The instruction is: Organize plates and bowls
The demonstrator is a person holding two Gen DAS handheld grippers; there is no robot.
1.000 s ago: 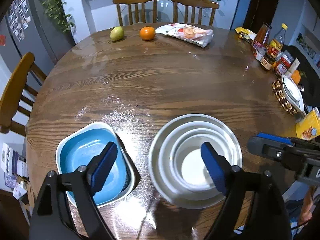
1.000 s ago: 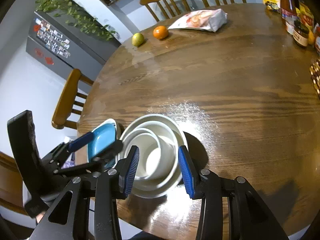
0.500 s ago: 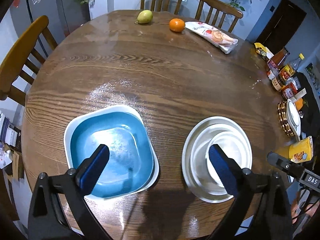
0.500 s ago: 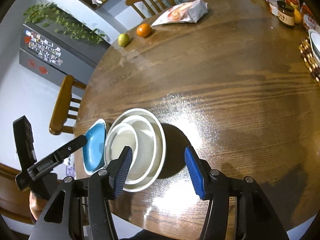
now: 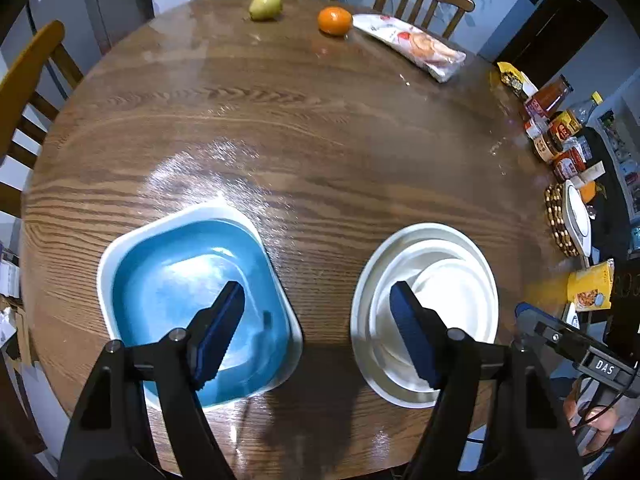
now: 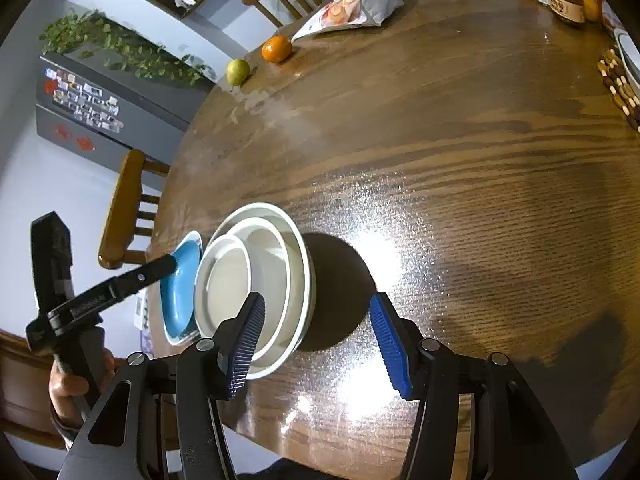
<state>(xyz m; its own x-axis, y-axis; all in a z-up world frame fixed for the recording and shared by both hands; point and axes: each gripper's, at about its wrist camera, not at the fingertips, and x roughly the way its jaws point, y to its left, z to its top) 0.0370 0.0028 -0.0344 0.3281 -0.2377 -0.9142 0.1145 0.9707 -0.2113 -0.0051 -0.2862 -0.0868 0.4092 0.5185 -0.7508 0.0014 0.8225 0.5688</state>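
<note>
Step in hand, prob.: lining up for a grab. Nothing picked up yet.

Left gripper (image 5: pixel 316 332) up over the table (image 5: pixel 320 128), jaws part open and just been closing a bit, w/ nothing between them. Left finger over the blue square dish (image 5: pixel 168 280), right finger over the white stack (image 5: pixel 452 280), bare wood under the gap. Not touching either, by the look of it.

Right gripper (image 6: pixel 316 344) about half open too, w/ nothing held. Left finger in front of the stack's near rim, right finger out over bare table.

Task things: blue dish at the near left edge of the table; white stack just beside it to the right, a gap of wood between in left view. Stack = big white plate w/ two smaller white bowls nested inside.

Next move, a guess: drop one jaw inside a rim, other outside, squeeze, then lift slow. Slippery dishes, so a firm pinch needed. Blue dish prob. goes on or under the stack.

Left view only: the wood gap between dish and stack, plus jars and packets at far right. Right view only: hand (image 6: pixel 76 384) on the left tool's handle, fridge w/ magnets (image 6: pixel 84 108), three rims in the stack seen clear. Both views: pear (image 5: pixel 265 5), orange (image 5: pixel 335 21), snack bag (image 5: pixel 416 46) at far side.
</note>
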